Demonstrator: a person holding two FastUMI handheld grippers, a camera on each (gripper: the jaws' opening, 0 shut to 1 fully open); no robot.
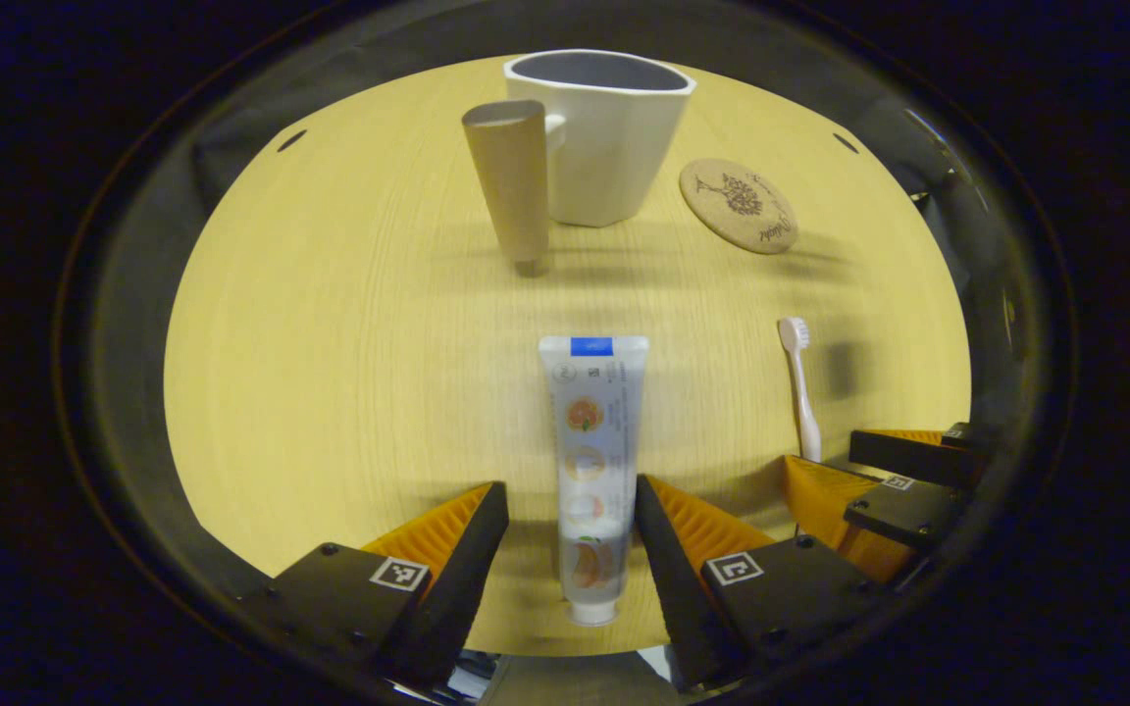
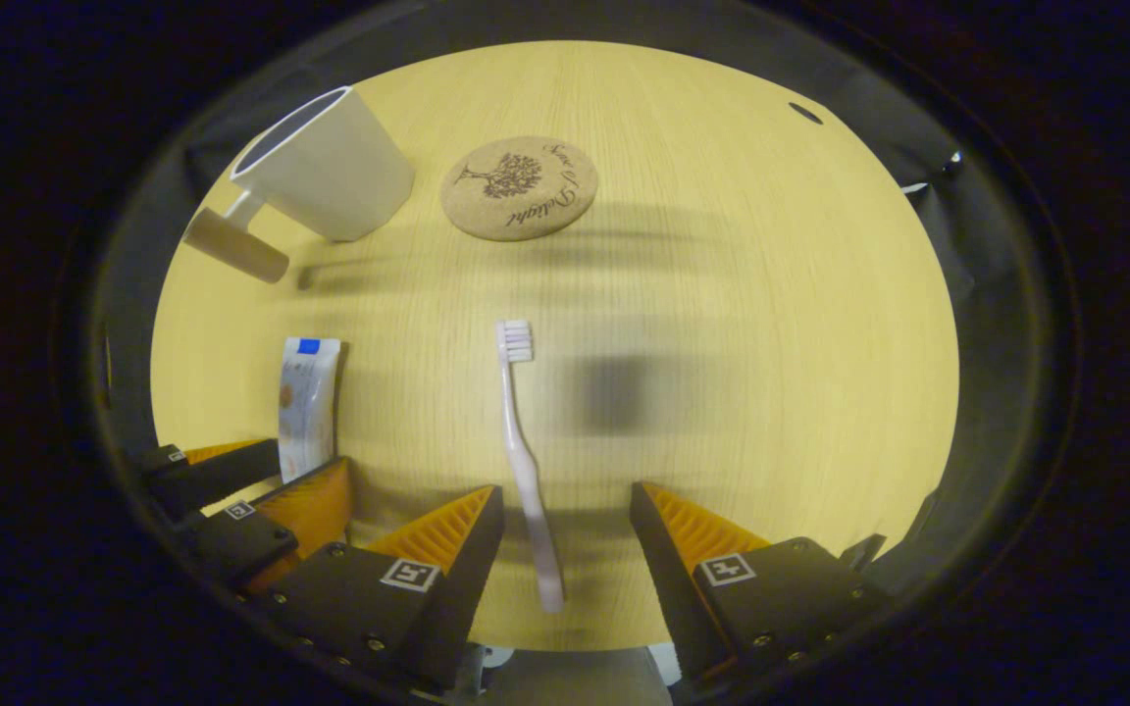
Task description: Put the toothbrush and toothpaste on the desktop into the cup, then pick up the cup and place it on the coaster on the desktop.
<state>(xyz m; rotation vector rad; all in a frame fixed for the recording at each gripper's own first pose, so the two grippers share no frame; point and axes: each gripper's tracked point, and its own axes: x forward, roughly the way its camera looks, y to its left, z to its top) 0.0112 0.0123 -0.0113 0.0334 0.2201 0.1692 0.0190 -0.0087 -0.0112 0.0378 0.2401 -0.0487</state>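
Fingers on both grippers are spread wide with nothing pinched yet: the left gripper (image 1: 570, 510) straddles the lower half of the toothpaste (image 1: 591, 471), which lies flat on the desktop (image 1: 349, 373) with its cap end toward the camera, and the right gripper (image 2: 565, 515) straddles the handle of the toothbrush (image 2: 526, 461) the same way. Looks to me like each one is lined up along its item so a simple squeeze catches it across the narrow side – makes sense for long skinny stuff. The cup (image 1: 604, 137) stands upright at the far end, mouth open and empty as far as I can see, its wooden handle (image 1: 516, 186) sticking out to the side, and the cork coaster (image 1: 739, 206) sits just beside it but not touching – so the last hop should be short. Neither item is in the cup yet
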